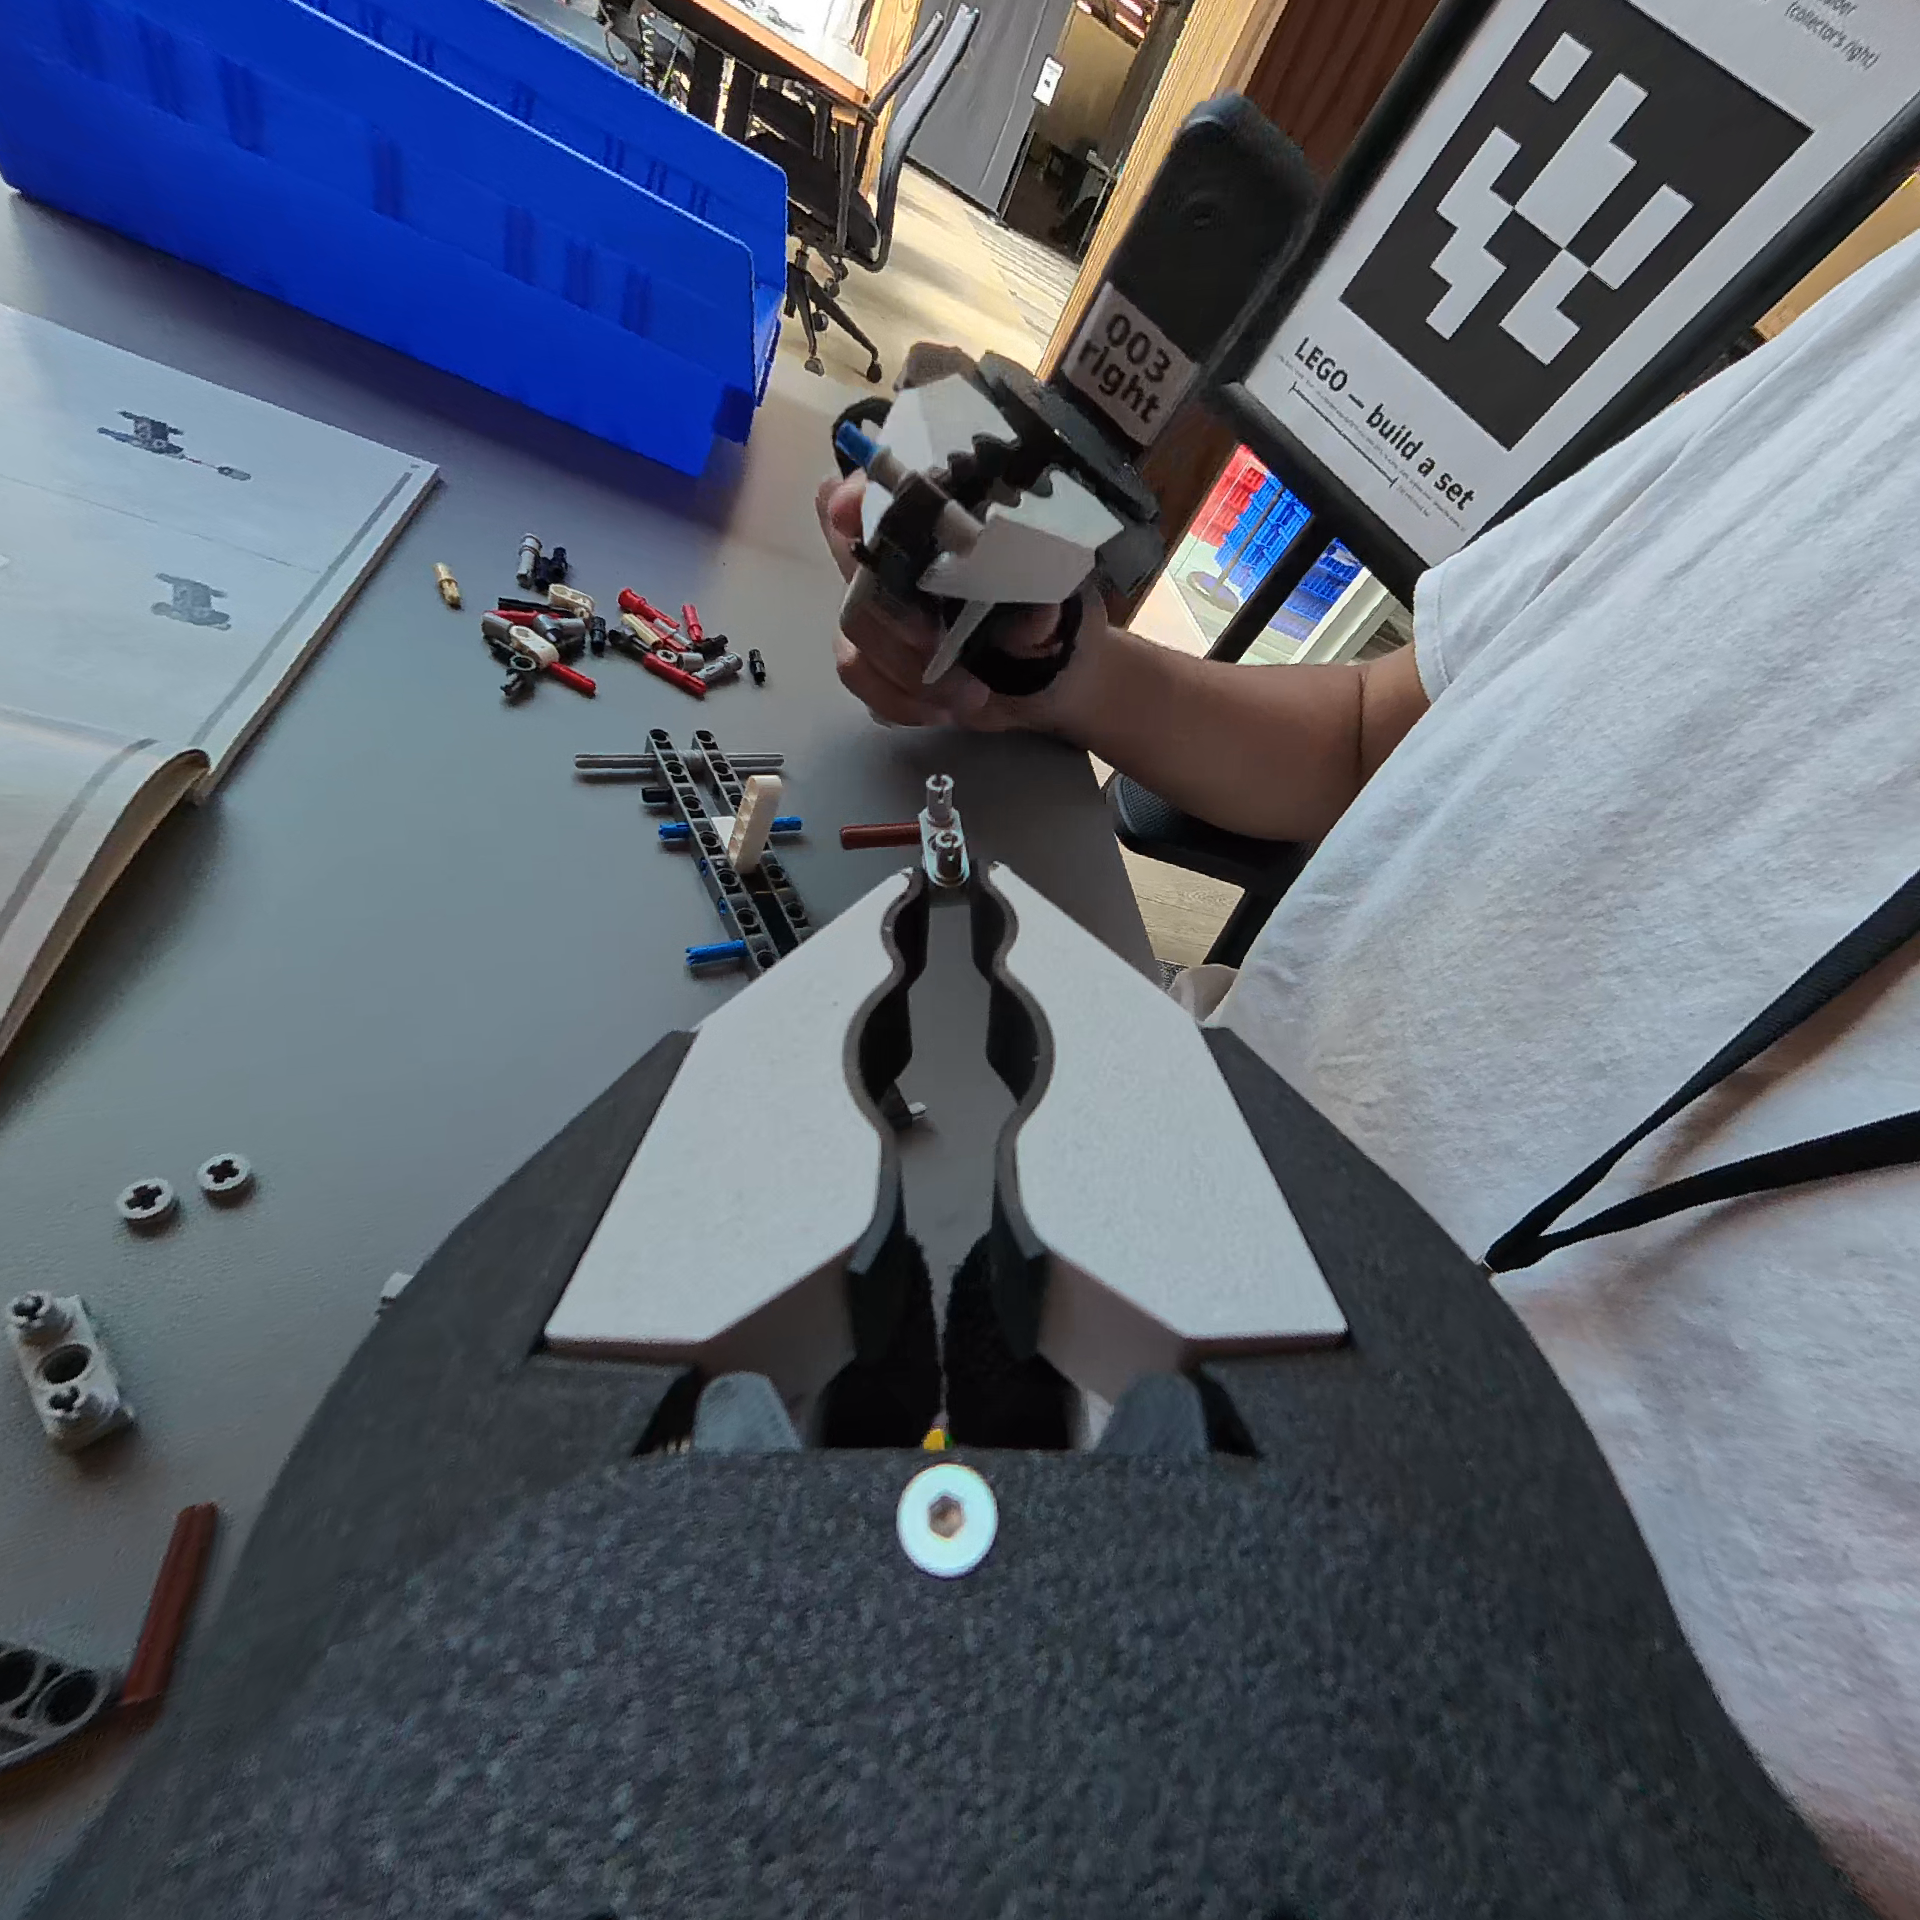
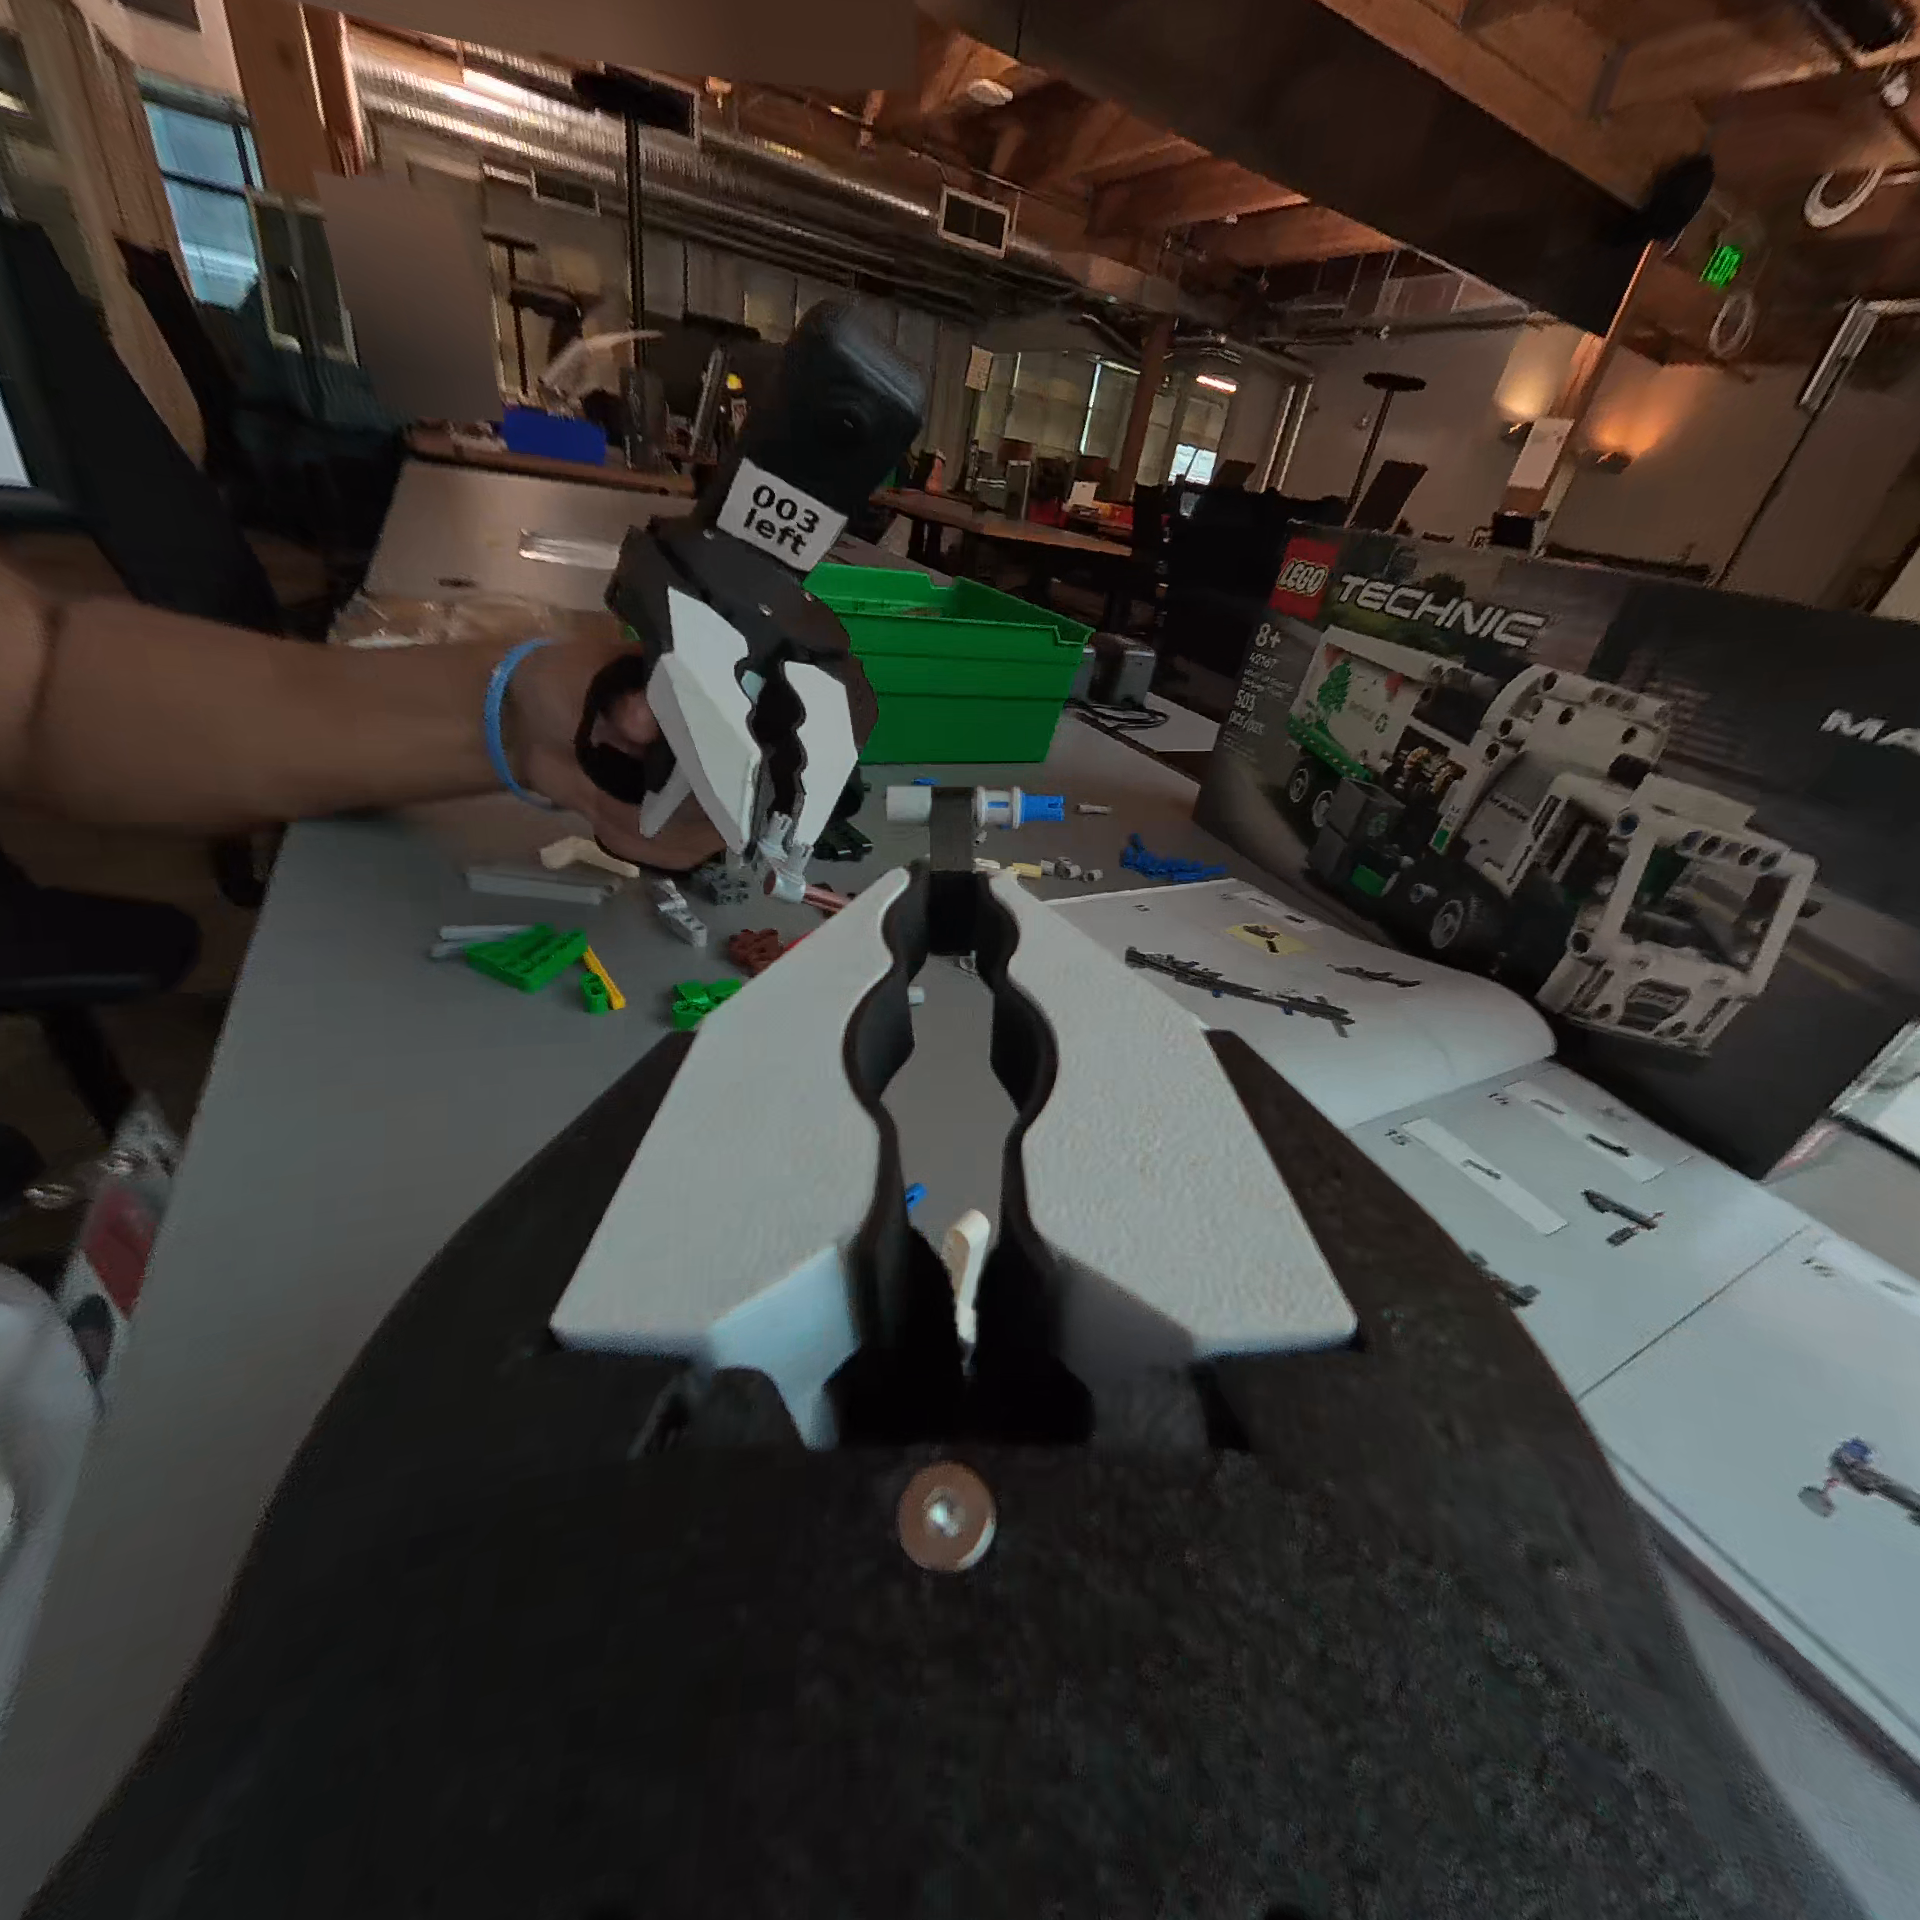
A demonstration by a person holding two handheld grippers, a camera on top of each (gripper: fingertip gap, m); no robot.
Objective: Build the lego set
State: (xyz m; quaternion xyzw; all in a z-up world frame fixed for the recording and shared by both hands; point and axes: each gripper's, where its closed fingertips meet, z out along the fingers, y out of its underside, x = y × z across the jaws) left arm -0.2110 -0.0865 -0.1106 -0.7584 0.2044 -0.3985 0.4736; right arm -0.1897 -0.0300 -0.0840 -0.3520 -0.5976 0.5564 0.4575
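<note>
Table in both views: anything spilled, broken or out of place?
Nothing stands out. Loose pieces lie scattered on the table beside the part-built frame, normal mid-build. Both tongs, left and right, hold small assemblies.

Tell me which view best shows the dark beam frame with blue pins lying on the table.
The left wrist view: the frame lies in plain sight on the table, ahead of the left hand-held gripper. The right wrist view does not clearly show it; its own fingers cover that area.

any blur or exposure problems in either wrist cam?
Left wrist view: sharp, evenly lit, strong fisheye bend at the edges; loose pins crisp. Right wrist view: dimmer, soft at the left edge and on the near claw body; box still legible.
</note>
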